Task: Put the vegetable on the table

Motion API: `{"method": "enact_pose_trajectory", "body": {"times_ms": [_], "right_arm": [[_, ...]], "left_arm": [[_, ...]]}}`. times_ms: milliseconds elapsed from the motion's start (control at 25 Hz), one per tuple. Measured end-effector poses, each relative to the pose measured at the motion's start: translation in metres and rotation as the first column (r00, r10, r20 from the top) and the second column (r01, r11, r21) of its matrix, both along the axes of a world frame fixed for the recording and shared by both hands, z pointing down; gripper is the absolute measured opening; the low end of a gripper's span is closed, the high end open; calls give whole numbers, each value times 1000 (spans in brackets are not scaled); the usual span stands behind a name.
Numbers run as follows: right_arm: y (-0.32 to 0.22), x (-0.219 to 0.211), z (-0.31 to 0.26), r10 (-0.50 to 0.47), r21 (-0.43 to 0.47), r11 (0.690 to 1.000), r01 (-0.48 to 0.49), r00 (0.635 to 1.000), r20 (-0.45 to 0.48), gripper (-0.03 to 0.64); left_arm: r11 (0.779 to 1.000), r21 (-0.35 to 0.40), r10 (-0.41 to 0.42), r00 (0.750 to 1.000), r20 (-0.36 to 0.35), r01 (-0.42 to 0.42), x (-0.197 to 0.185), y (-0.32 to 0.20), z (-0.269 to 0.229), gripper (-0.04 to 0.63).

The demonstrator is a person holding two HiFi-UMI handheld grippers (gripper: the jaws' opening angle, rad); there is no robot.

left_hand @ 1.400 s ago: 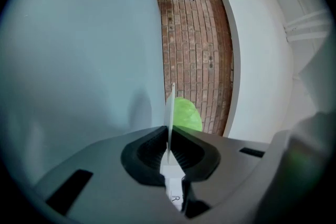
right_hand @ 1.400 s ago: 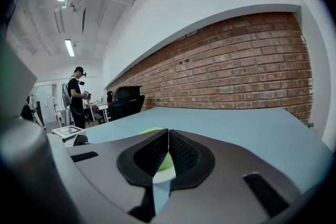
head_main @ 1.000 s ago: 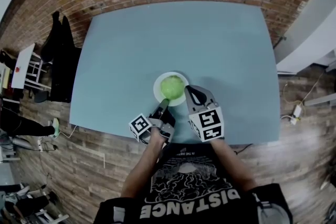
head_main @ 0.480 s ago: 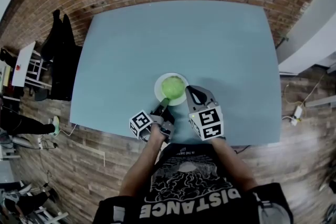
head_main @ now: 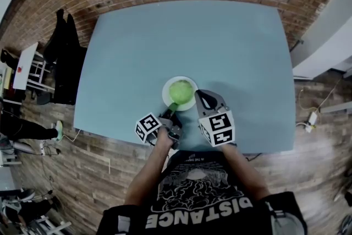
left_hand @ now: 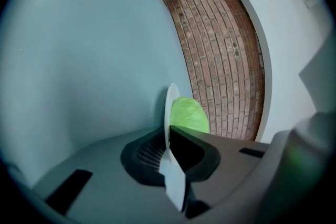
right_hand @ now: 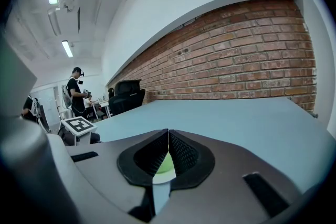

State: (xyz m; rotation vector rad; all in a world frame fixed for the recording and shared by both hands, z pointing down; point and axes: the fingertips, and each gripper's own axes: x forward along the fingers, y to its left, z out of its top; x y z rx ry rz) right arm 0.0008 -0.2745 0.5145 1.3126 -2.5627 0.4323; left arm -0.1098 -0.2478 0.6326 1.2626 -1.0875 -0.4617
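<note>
- My left gripper (head_main: 171, 113) is clamped on the rim of the white plate (head_main: 165, 97) that carries a green cabbage (head_main: 181, 90).
- My right gripper (head_main: 202, 97) is closed on nothing, just beside the plate.

Plate (left_hand: 169, 107) between left gripper (left_hand: 169, 132) fingers: thin, smooth, white. Finger pads (left_hand: 149, 152): black, ribbed. Its shell: matt grey plastic. Table (left_hand: 79, 60) beyond fingertips: smooth, matt.
</note>
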Motion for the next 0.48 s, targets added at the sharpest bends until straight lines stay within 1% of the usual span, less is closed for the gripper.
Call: {"method": "enact_pose_trajectory", "body": {"times_ms": [240,480], "right_arm": [[-2,2,3,5,-12,1000,-5,1000,-6,9],[-1,2,7,7,-17,1000,-7,1000,-9,9]], "left_arm": [[1000,-15,21,996,85,-20,-3,-5,-1,18],[998,-22,65,982,176,-62,-5,-8,-2,21]]}}
